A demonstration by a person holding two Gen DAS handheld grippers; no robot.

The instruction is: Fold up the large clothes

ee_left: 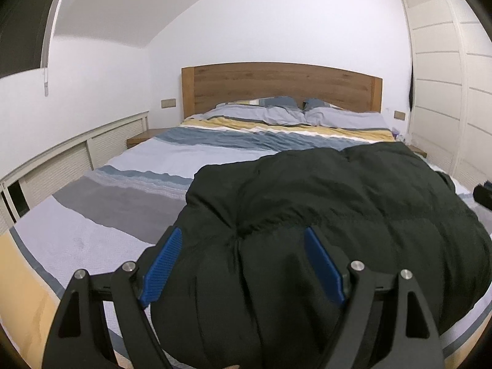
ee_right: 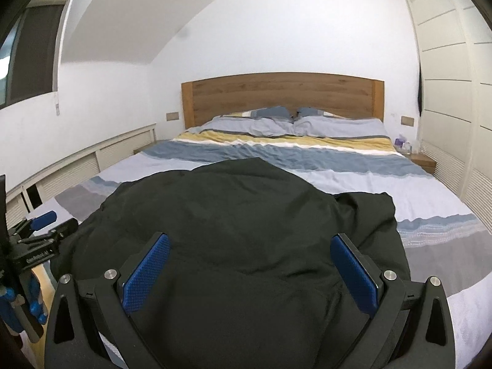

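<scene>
The dark green padded coat (ee_left: 338, 215) lies spread over the foot end of the bed (ee_left: 129, 190), filling the lower centre and right of the left wrist view and the lower centre of the right wrist view. Its long axis seems to run from the near edge toward the wooden headboard (ee_left: 279, 87), though bulges in the cloth hide its outline.

The left tool (ee_left: 243, 264) has its blue pads spread apart, hovering over the coat's left margin at the bottom of its frame; whether the pads brush the cloth I cannot tell. The right tool (ee_right: 250, 273) is likewise spread wide over the coat's middle, clamping nothing.

Both sit at the near hem; the left tool is closer to the coat's free side edge, the likely first pinch point.

No containers show; only pillows (ee_right: 276, 124) lie at the upper centre.
</scene>
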